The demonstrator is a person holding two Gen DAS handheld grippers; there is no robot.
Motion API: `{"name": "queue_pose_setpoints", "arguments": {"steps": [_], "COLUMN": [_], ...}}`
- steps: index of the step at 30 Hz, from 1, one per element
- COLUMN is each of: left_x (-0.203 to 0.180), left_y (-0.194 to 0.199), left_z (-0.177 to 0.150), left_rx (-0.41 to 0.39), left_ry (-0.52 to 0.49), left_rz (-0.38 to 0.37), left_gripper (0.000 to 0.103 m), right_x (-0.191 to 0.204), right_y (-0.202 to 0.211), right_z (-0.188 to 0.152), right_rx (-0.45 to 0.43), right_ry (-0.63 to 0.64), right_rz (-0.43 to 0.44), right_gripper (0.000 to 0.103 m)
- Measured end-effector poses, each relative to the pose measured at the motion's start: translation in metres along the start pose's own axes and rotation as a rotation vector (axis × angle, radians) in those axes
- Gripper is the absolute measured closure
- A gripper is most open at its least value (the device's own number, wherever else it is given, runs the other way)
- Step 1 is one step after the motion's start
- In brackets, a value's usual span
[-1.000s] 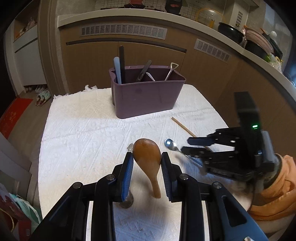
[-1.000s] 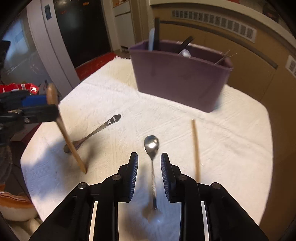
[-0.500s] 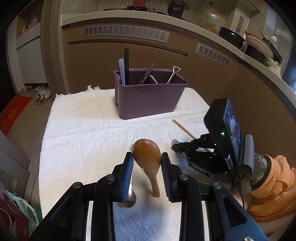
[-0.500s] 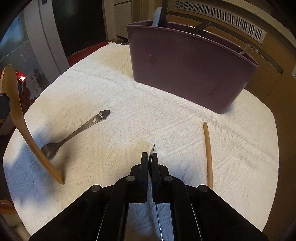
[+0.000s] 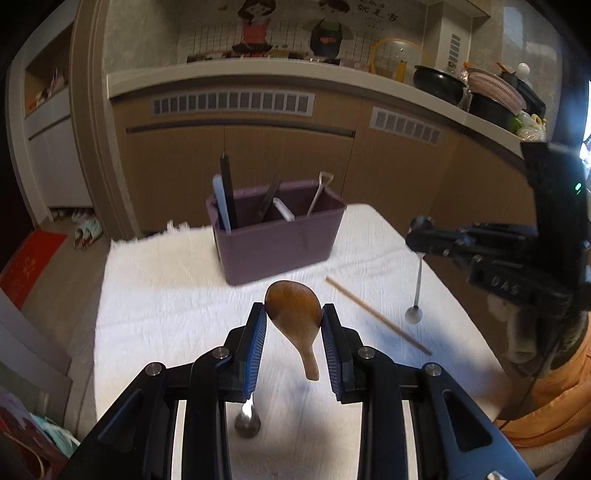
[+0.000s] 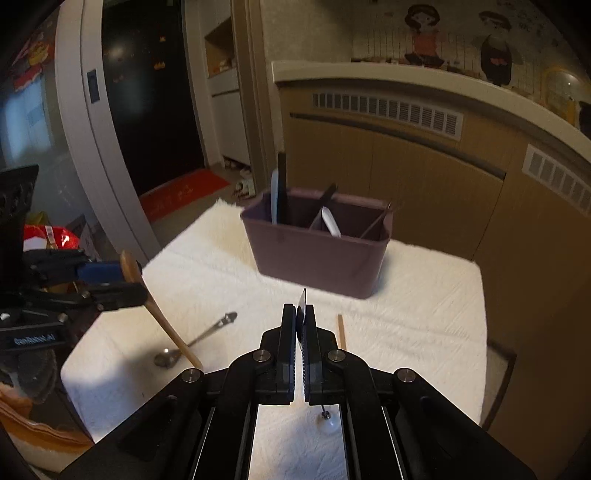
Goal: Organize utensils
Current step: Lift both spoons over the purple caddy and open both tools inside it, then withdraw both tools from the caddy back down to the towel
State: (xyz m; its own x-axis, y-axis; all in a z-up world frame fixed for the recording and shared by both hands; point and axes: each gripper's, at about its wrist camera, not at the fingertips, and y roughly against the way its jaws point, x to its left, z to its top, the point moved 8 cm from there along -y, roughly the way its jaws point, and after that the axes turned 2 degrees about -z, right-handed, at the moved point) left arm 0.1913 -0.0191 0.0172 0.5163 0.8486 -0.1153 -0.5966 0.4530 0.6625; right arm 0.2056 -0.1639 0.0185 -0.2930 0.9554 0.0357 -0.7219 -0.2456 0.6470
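A white textured cloth [image 5: 155, 295] covers the worktop. Beyond it runs a curved tan counter front [image 5: 280, 147] with white vent grilles [image 5: 232, 103] under a pale countertop [image 5: 258, 70]. Cartoon figures [image 5: 255, 22] decorate the tiled far wall. Pots [image 5: 439, 81] stand on the far right of the countertop. At left a red mat [image 6: 184, 188] lies on the floor before a dark door [image 6: 147, 92]. Light is dim and warm.
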Motion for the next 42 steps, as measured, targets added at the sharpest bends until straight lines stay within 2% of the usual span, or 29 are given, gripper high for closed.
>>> {"name": "queue_pose_setpoints", "arguments": {"steps": [5, 11, 15, 19, 23, 28, 29, 31, 34, 37, 39, 42], "left_x": [0.002, 0.010, 0.016, 0.027, 0.039, 0.055, 0.059, 0.064, 0.069, 0.070, 0.067, 0.063], "left_y": [0.012, 0.018, 0.006, -0.023, -0.067, -0.125, -0.134, -0.148, -0.151, -0.139, -0.126, -0.109], "left_z": [0.060, 0.144, 0.178, 0.192, 0.183, 0.153, 0.146, 0.136, 0.127, 0.126, 0.125, 0.121], "left_rx": [-0.100, -0.221, -0.242, -0.205, -0.114, 0.046, 0.077, 0.121, 0.122, 0.086, 0.052, 0.021], "left_ry": [-0.053, -0.090, -0.090, -0.071, -0.048, 0.016, 0.039, 0.082, 0.099, 0.084, 0.061, 0.001], "left_rz": [0.056, 0.115, 0.118, 0.116, 0.108, 0.066, 0.054, 0.023, 0.031, 0.061, 0.092, 0.157], "left_gripper": [0.076, 0.076, 0.076, 0.076, 0.076, 0.075, 0.073, 0.054, 0.052, 0.044, 0.039, 0.036], "right_x": [-0.009, -0.029, -0.043, -0.055, -0.066, -0.077, -0.077, -0.076, -0.076, -0.076, -0.078, -0.075], "right_y": [0.035, 0.036, 0.028, 0.001, -0.041, -0.114, -0.127, -0.148, -0.163, -0.158, -0.147, -0.129], "right_z": [0.063, 0.137, 0.176, 0.194, 0.191, 0.161, 0.153, 0.137, 0.121, 0.117, 0.116, 0.109], "right_rx": [-0.115, -0.159, -0.212, -0.213, -0.175, -0.036, -0.001, 0.063, 0.110, 0.092, 0.066, 0.039], "right_ry": [0.040, 0.001, -0.038, -0.074, -0.133, -0.192, -0.202, -0.204, -0.194, -0.171, -0.155, -0.129], "right_rz": [-0.036, -0.037, -0.041, -0.031, 0.005, 0.024, 0.028, 0.040, 0.025, 0.007, -0.017, -0.037], "right_gripper": [0.100, 0.100, 0.100, 0.100, 0.100, 0.100, 0.100, 0.098, 0.092, 0.079, 0.067, 0.060]}}
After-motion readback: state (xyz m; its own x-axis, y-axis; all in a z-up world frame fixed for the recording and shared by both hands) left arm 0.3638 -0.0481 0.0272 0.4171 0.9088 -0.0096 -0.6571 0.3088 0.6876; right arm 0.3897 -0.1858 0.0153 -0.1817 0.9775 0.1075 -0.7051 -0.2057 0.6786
